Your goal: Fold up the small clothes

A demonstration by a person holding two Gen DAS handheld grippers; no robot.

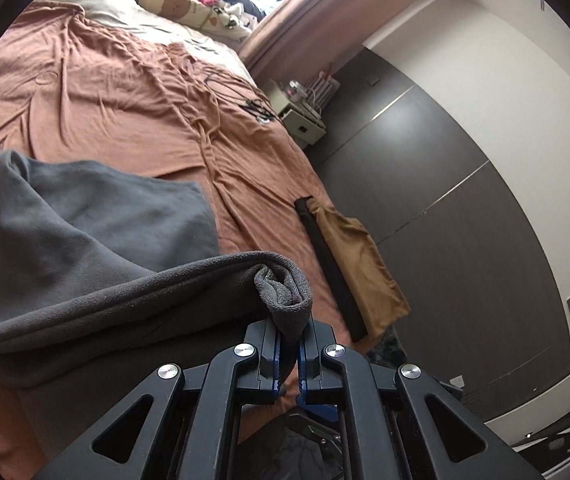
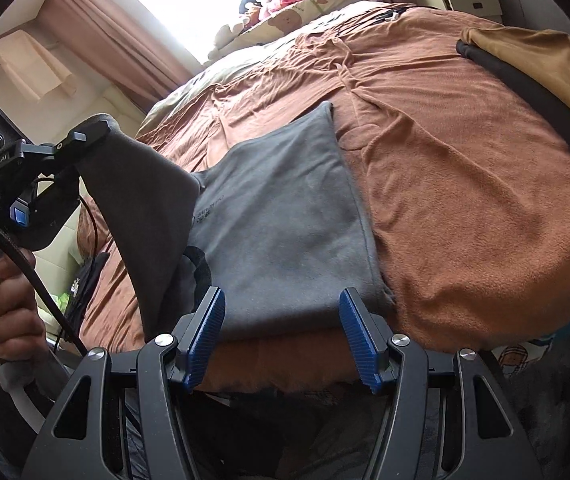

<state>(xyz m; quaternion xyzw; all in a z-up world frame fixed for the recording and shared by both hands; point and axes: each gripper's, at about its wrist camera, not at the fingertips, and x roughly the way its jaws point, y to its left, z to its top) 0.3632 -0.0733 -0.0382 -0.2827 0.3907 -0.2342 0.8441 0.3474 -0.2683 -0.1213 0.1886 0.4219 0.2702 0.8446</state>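
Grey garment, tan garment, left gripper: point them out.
grey garment (image 2: 285,220), right wrist view, flat middle panel.
tan garment (image 1: 361,264), left wrist view, tan fabric beside its black band.
left gripper (image 1: 291,354), left wrist view, between fingertips.

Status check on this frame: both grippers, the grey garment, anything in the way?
Left gripper shut on grey garment, corner lifted. Right gripper open, empty, above near hem. Tan garment lies apart at bed edge; nothing blocking.
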